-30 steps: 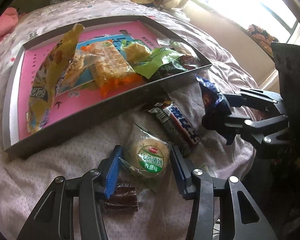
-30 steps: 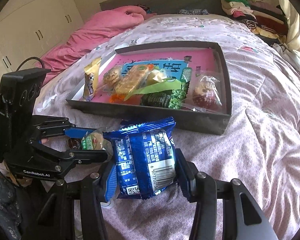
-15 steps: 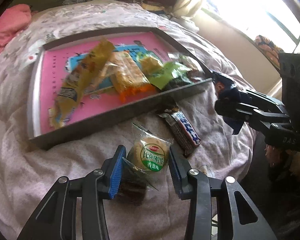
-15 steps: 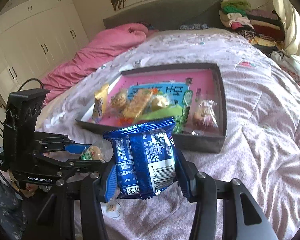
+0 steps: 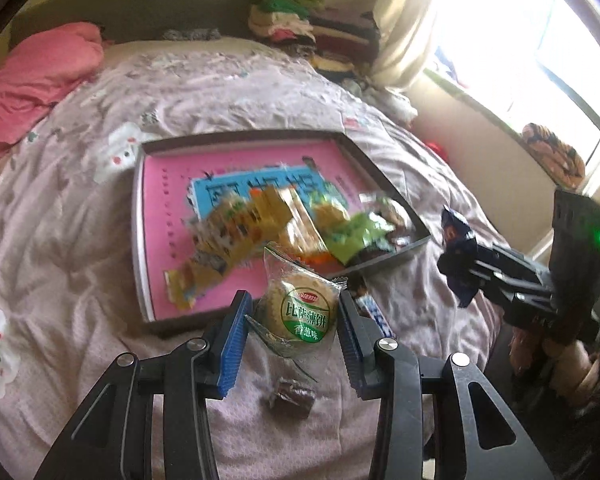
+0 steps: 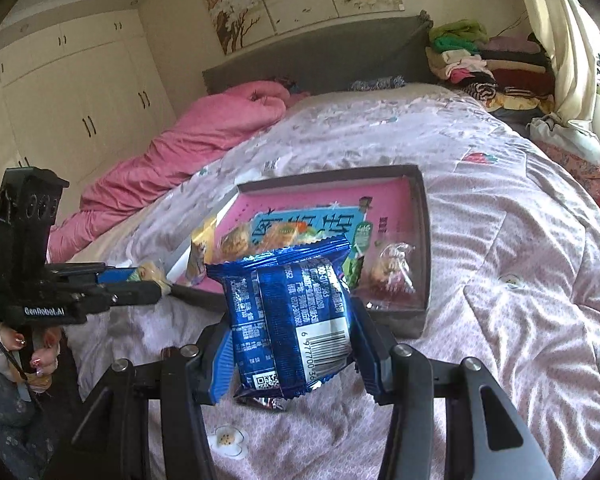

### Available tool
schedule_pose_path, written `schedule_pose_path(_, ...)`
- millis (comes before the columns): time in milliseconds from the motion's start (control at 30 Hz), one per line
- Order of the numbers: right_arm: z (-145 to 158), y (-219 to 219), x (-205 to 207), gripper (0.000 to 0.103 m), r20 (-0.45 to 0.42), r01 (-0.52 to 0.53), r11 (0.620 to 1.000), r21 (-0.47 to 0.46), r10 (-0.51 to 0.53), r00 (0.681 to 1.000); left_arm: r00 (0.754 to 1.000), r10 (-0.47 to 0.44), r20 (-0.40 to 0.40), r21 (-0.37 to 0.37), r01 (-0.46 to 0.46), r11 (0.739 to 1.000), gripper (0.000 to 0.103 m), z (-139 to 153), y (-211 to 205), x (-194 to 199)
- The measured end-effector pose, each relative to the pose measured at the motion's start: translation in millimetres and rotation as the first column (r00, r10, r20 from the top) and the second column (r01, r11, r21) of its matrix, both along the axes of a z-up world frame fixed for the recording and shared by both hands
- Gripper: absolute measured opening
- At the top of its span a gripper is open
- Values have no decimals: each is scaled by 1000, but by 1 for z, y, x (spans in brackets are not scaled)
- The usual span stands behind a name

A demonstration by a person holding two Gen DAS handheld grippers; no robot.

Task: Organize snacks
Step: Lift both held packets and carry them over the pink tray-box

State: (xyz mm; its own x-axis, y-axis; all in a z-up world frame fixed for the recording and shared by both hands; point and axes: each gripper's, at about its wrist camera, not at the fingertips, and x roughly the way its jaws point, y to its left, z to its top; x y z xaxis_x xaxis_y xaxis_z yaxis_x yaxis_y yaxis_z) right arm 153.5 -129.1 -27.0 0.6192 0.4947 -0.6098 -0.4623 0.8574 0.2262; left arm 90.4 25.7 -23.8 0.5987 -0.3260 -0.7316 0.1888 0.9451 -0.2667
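Snacks held over a bed, one in each claw, near a tray that is partly filled.

The left claw (image 5: 296, 320) pinches a round biscuit packet (image 5: 302, 312) in clear wrap with a green label, held off the bedspread (image 5: 80, 240). The right claw (image 6: 292, 344) pinches a blue foil packet (image 6: 288, 320) with its barcode facing the camera. Just beyond both sits the dark-rimmed tray (image 5: 138, 240) with a pink floor, holding several yellow, orange and green snack packets (image 5: 284, 224) toward its near right end. On the bedspread, a small brown wrapped sweet (image 5: 292, 394) lies near the left claw, and a blue and white bar (image 5: 374, 312) lies just right of it, beside the tray.
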Motion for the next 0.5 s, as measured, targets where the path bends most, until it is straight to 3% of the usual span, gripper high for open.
schedule_pose_path(267,6,-7,3,51,30,33,999,23,-33,999,999,43,-2,-47,-43,998,44,-1,4,11)
schedule_pose_path(500,7,-9,8,51,48,73,997,27,-75,996,997,73,7,-42,-73,996,44,-4,-2,25)
